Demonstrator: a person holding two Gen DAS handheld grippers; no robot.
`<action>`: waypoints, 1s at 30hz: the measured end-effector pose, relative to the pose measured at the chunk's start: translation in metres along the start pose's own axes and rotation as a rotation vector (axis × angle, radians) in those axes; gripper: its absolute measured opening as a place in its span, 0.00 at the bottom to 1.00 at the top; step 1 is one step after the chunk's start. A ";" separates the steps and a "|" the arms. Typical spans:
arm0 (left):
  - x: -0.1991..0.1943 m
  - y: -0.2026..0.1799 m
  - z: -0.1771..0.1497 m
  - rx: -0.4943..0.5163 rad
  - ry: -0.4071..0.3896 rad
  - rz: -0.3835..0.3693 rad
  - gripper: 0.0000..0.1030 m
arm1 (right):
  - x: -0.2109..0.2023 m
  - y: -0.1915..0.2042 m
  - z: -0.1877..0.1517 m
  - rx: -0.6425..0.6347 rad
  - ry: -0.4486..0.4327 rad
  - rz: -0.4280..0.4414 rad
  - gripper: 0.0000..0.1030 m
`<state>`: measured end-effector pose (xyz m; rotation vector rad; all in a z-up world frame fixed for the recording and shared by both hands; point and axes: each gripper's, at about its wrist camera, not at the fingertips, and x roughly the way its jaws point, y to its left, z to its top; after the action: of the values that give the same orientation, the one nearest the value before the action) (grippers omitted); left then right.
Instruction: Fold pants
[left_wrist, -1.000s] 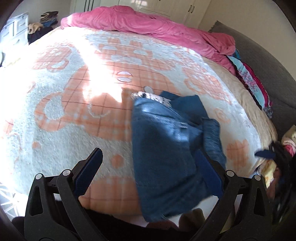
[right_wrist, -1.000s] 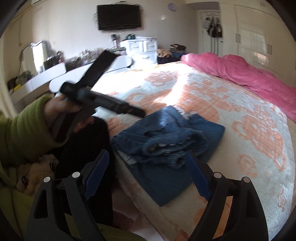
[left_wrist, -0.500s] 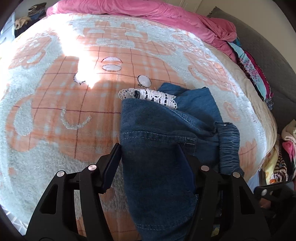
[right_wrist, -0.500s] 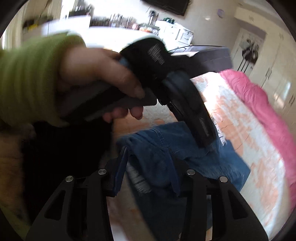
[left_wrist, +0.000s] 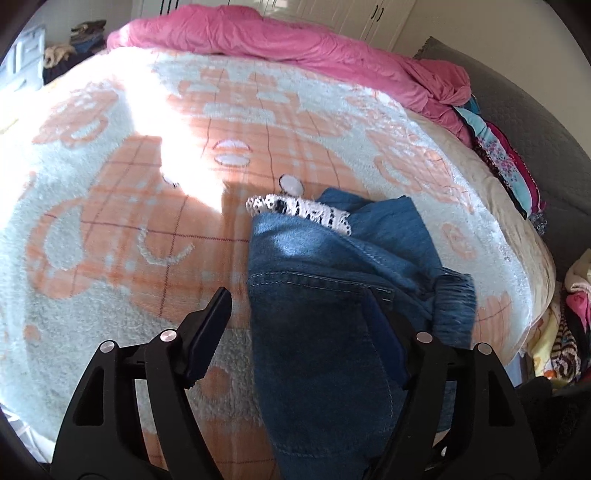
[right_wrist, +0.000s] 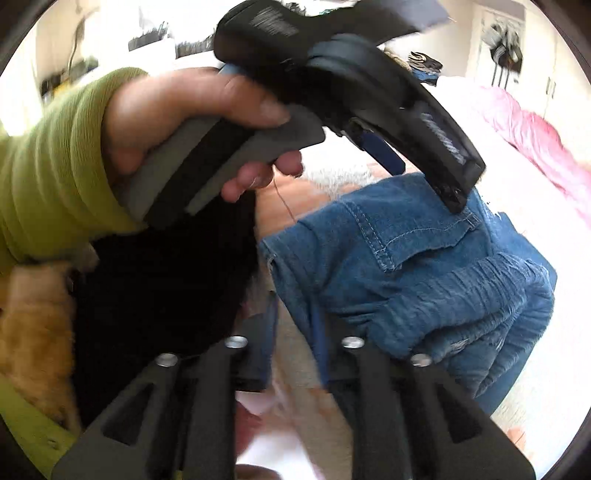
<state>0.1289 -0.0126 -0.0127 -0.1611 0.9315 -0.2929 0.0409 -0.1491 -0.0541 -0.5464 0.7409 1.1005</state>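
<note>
At 6 o'clock on bed (left_wrist: 110, 258) your L gripper (left_wrist: 299, 325) has narrowed but stays spread over jeans (left_wrist: 325, 332); R gripper (right_wrist: 291, 354) now pinches hem, fold starting.

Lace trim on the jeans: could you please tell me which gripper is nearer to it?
Left. The left gripper straddles the jeans, with the lace trim straight ahead of its fingers. The right gripper sits at the jeans' opposite, near edge.
</note>
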 end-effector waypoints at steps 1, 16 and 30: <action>-0.005 -0.003 0.000 0.008 -0.013 0.003 0.68 | -0.004 -0.001 0.002 0.005 -0.008 0.000 0.31; -0.048 -0.022 0.001 0.021 -0.093 0.009 0.85 | -0.105 -0.011 -0.002 0.127 -0.232 -0.107 0.64; -0.062 -0.029 -0.005 0.032 -0.117 0.031 0.91 | -0.123 -0.070 -0.023 0.363 -0.307 -0.270 0.84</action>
<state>0.0846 -0.0205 0.0392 -0.1328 0.8128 -0.2666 0.0680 -0.2642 0.0273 -0.1558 0.5604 0.7520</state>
